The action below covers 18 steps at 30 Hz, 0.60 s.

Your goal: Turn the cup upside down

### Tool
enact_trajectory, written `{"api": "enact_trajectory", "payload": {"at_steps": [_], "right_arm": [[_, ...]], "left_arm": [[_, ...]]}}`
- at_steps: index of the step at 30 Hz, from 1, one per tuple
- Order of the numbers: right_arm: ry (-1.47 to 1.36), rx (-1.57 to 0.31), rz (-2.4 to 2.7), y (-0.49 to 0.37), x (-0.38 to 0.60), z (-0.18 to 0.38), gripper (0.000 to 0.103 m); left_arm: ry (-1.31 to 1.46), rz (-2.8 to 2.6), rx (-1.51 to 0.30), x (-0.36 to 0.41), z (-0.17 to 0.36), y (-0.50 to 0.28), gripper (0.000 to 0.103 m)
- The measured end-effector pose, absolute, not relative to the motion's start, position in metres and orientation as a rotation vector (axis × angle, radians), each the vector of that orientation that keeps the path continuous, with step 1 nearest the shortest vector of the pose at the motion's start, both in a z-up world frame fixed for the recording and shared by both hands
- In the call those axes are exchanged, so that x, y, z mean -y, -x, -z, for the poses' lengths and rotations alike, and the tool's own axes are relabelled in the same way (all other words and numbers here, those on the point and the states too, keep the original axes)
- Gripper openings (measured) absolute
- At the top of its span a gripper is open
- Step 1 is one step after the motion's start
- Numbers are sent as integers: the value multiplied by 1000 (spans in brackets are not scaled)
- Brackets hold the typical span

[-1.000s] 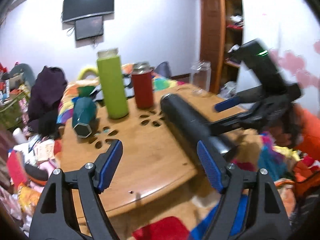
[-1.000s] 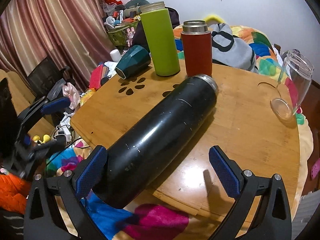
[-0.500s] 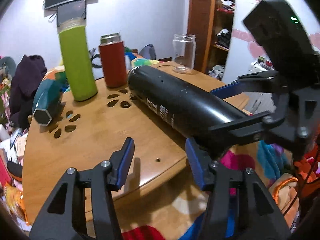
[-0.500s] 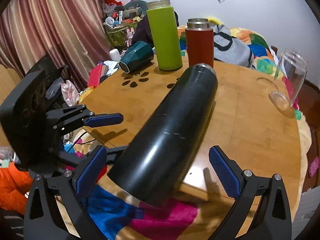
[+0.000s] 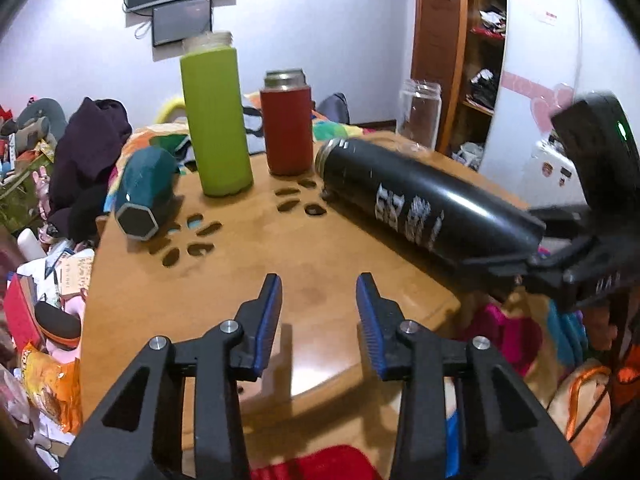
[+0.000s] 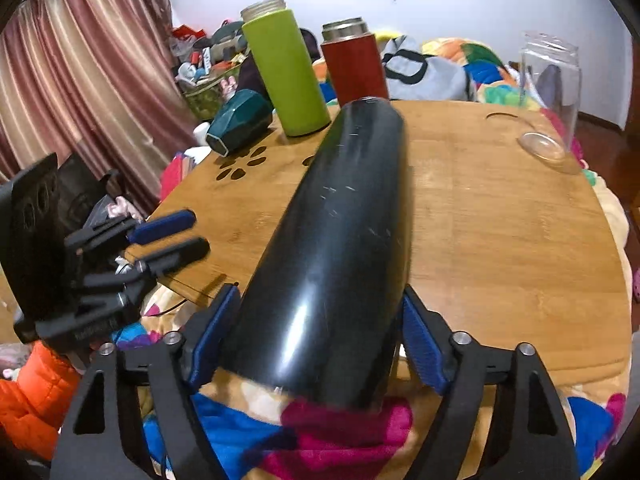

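since half a second ago the right tool (image 6: pixel 316 344) has closed its blue pads onto the base end of the black cup (image 6: pixel 340 248), so the flip can start. the cup lies tilted, long axis toward 12 o'clock, steel mouth resting on the table (image 6: pixel 500 232). the left tool (image 5: pixel 319 320) hangs half open, empty.

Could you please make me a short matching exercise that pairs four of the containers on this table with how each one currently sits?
Things:
1. black flask
2. green bottle
3. teal cup
4. clear jar

States:
A. lying on its side, untouched
B. standing at the table's far edge, see-through
C. tilted, its base clamped in the right gripper
D. standing upright beside the red flask

Pairs: 1-C, 2-D, 3-A, 4-B
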State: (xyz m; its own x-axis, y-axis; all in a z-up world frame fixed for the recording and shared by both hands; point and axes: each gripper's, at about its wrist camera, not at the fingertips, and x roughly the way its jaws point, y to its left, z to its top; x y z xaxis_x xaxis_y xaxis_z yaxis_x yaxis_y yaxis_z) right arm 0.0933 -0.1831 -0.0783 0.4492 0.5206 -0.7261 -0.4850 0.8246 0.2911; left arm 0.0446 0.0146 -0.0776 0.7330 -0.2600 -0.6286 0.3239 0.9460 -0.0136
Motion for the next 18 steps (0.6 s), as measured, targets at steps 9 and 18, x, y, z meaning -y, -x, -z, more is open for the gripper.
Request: {"api": "enact_trajectory", "payload": {"at_steps": [9,18], "right_arm": [[-1,-820,-503,-82,204,74,61],[93,-717,-538,-66,210,44,61]], "left_arm": [[-136,335,-575,18,41,-71,39],[-123,470,-614,62,28,-112,39]]}}
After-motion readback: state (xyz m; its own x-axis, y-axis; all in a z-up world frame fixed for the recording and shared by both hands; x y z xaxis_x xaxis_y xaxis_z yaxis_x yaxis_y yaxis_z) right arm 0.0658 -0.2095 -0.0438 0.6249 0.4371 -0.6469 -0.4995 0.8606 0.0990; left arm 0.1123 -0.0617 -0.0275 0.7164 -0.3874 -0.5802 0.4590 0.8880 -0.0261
